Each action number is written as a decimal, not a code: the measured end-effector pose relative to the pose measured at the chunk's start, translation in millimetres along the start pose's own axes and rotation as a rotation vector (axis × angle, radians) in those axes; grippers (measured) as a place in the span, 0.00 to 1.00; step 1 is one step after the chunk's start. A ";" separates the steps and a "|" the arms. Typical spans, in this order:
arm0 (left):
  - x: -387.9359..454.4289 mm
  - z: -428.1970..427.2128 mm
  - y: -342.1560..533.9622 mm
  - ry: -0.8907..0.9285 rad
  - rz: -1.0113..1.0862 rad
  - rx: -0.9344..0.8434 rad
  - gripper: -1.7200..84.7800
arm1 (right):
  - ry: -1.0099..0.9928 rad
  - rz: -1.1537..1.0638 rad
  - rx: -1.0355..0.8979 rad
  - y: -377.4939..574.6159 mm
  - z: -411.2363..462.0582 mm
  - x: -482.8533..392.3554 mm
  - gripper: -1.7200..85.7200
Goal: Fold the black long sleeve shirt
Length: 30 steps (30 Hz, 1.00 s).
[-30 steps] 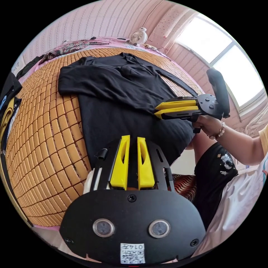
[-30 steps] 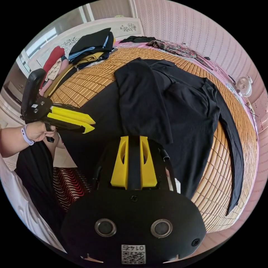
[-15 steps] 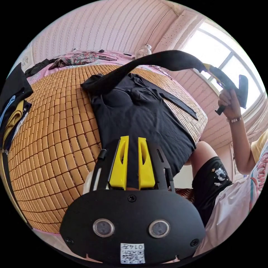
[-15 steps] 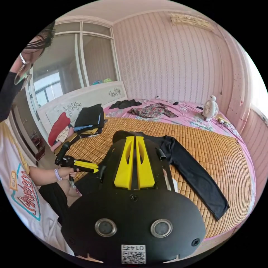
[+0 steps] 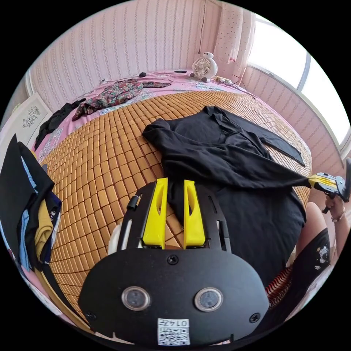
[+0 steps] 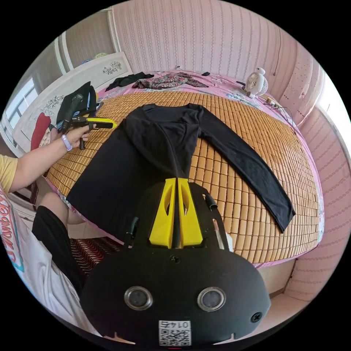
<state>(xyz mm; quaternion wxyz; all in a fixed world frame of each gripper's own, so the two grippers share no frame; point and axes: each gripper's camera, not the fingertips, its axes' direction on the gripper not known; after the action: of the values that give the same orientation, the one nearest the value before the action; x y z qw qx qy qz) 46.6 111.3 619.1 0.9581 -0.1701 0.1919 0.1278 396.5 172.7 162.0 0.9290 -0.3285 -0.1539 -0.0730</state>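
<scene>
Left gripper view shows the black long sleeve shirt lying flat on the bamboo mat that covers the bed, its collar toward the far wall and its hem at the near edge by the person's legs. One sleeve is drawn across the chest, running from its shoulder on the left gripper's side over to the right gripper, whose yellow jaws are closed tight on the cuff. In the right gripper view the same sleeve narrows to a point straight ahead of the right gripper, jaws pressed together on the fabric. The left gripper hovers over the shirt's near side edge with its jaws apart and holds nothing; in the right gripper view it sits beside that shoulder, over the mat. The other sleeve lies stretched out across the mat, slanting away from the body toward the side of the window. So the held sleeve's long axis runs crosswise over the torso, and the right gripper is the one at its end; laying it down looks like the next call, with the free sleeve left for afterwards. A stack of folded clothes sits well apart at the mat's edge.
</scene>
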 end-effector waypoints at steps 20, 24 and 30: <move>-58.7 55.0 -5.3 0.073 -0.118 -0.085 0.03 | -0.047 0.037 -0.204 -8.9 -4.9 -35.7 0.09; -69.1 58.7 -3.7 0.097 -0.160 -0.084 0.03 | 0.014 0.122 -0.227 -13.7 15.3 -19.9 0.09; -79.7 53.9 1.2 0.088 -0.171 -0.033 0.02 | 0.084 0.062 -0.260 -16.6 18.3 -25.8 0.02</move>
<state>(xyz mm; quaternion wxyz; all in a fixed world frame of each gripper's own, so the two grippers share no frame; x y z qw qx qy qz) -7.5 118.3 698.3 0.9532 -0.2073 0.2164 0.0413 363.9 172.4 176.7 0.8862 -0.4471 -0.0938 -0.0775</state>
